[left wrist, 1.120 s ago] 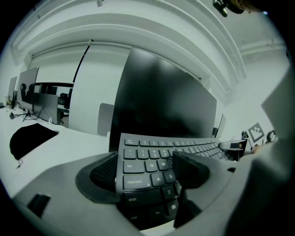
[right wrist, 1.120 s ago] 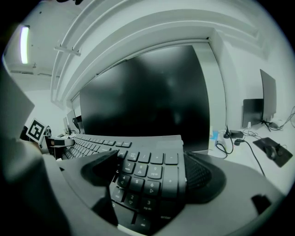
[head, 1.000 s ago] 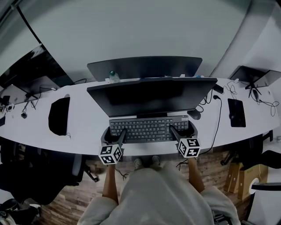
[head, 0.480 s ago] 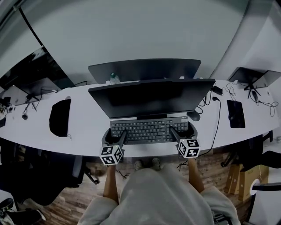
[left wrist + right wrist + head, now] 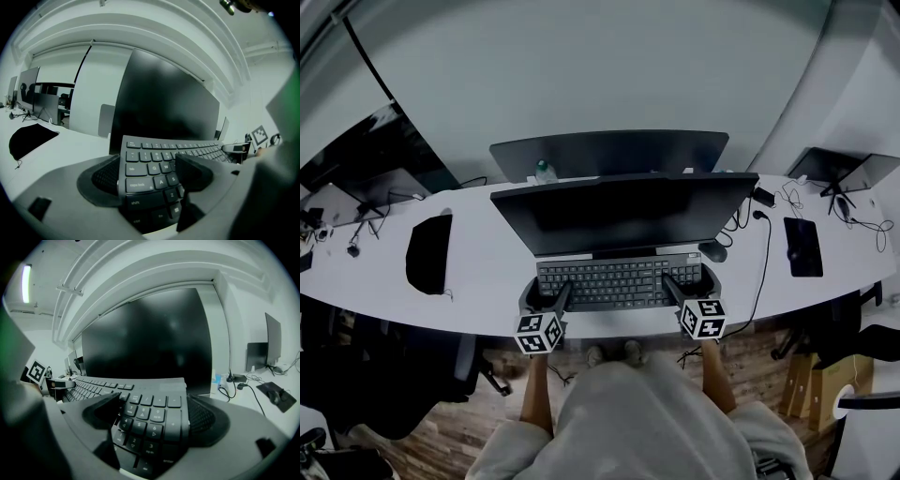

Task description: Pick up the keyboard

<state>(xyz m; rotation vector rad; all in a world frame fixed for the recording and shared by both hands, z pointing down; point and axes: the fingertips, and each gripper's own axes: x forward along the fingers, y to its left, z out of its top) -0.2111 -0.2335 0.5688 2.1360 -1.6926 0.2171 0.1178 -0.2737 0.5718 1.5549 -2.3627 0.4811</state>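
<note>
A dark keyboard [image 5: 619, 279] lies across the white desk [image 5: 483, 286] just in front of a large black monitor [image 5: 623, 211]. My left gripper [image 5: 547, 298] is shut on the keyboard's left end, and in the left gripper view the keyboard [image 5: 150, 161] sits wedged between the jaws of the left gripper [image 5: 151, 174]. The right gripper [image 5: 686, 289] is shut on the right end; the number-pad end of the keyboard [image 5: 152, 416] fills the gap of the right gripper [image 5: 154, 414]. The keyboard's underside is hidden.
A dark mouse [image 5: 713, 249] sits just right of the keyboard, with a cable [image 5: 762, 253] running past it. A black pad [image 5: 427, 251] lies at the left and a dark flat pad [image 5: 802, 247] at the right. A second monitor [image 5: 609, 150] and a bottle [image 5: 544, 170] stand behind.
The whole head view has slid slightly downward. Both grippers stay on the keyboard's ends; I see no shift of the keyboard against the monitor.
</note>
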